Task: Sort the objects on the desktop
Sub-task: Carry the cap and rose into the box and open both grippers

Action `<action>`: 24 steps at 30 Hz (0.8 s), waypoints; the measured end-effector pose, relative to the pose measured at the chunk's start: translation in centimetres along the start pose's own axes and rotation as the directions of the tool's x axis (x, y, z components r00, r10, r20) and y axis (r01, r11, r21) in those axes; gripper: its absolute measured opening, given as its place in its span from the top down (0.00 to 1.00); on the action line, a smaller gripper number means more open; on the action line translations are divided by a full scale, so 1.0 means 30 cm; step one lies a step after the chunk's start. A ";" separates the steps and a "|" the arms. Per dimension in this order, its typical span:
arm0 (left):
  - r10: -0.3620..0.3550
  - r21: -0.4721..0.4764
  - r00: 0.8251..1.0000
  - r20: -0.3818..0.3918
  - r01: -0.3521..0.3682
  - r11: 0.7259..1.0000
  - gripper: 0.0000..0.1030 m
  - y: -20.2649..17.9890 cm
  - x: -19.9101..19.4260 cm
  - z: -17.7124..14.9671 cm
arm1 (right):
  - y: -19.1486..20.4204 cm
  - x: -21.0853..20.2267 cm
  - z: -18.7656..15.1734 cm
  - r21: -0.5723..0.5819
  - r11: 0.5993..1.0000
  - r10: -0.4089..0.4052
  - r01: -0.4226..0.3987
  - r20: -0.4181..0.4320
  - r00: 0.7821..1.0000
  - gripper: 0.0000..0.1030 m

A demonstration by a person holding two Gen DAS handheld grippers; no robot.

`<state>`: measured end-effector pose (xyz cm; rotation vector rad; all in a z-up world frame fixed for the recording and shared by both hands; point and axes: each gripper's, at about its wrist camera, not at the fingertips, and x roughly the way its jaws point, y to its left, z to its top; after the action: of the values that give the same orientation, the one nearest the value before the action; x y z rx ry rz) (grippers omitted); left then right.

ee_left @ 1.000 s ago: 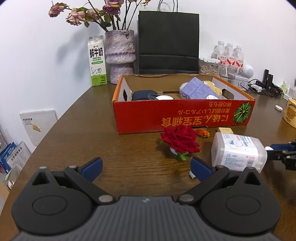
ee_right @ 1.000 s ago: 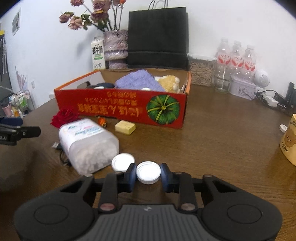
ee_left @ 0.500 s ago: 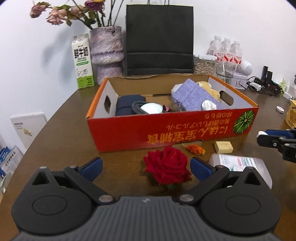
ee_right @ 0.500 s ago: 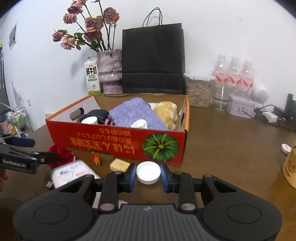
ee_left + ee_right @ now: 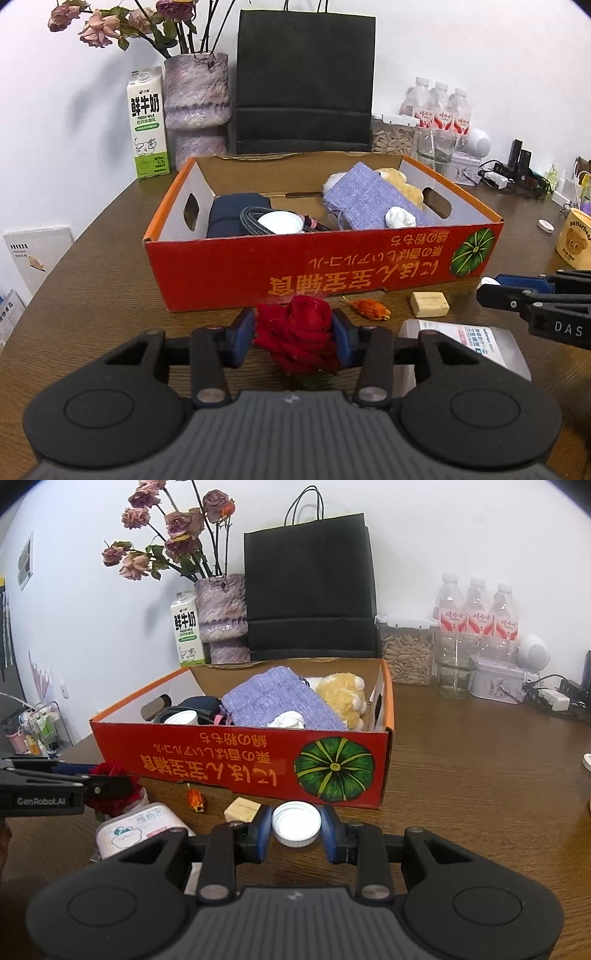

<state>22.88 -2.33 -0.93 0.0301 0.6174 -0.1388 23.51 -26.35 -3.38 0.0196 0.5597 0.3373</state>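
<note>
Fingers [image 5: 246,334] flanking red rose [image 5: 299,338]

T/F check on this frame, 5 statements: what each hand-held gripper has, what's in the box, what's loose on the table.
1. The left hand-held gripper has a red rose between its pads. True; its jaws have just been closing.
2. The right hand-held gripper is empty. False: it grips a white cap.
3. The purple pouch lies on the table. False: it is inside the red box.
4. A tan block sits outside the box. True.
5. The black paper bag lies flat. False: it stands upright.
</note>
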 end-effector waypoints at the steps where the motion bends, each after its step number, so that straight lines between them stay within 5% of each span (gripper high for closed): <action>1: -0.001 -0.004 1.000 0.001 0.001 1.000 0.57 0.003 -0.001 0.001 | 0.000 -0.002 0.000 0.000 1.000 0.000 0.000 0.002 1.000 0.74; 8: -0.004 -0.016 0.996 0.084 0.005 1.000 0.57 0.013 -0.072 0.049 | 0.001 -0.047 0.040 0.018 1.000 -0.002 0.001 0.061 0.998 0.74; 17: -0.022 0.033 0.969 0.245 0.014 0.999 0.56 -0.010 -0.134 0.235 | 0.055 -0.063 0.223 -0.052 0.999 0.001 0.008 0.166 0.986 0.74; 24: -0.025 0.026 0.963 0.267 0.018 1.000 0.56 -0.026 -0.063 0.312 | 0.107 0.019 0.322 -0.077 0.997 0.003 0.012 0.192 0.981 0.73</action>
<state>26.63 -3.52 7.79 0.0264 0.3463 -0.1679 28.03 -22.44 4.86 -0.0239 0.3545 0.3488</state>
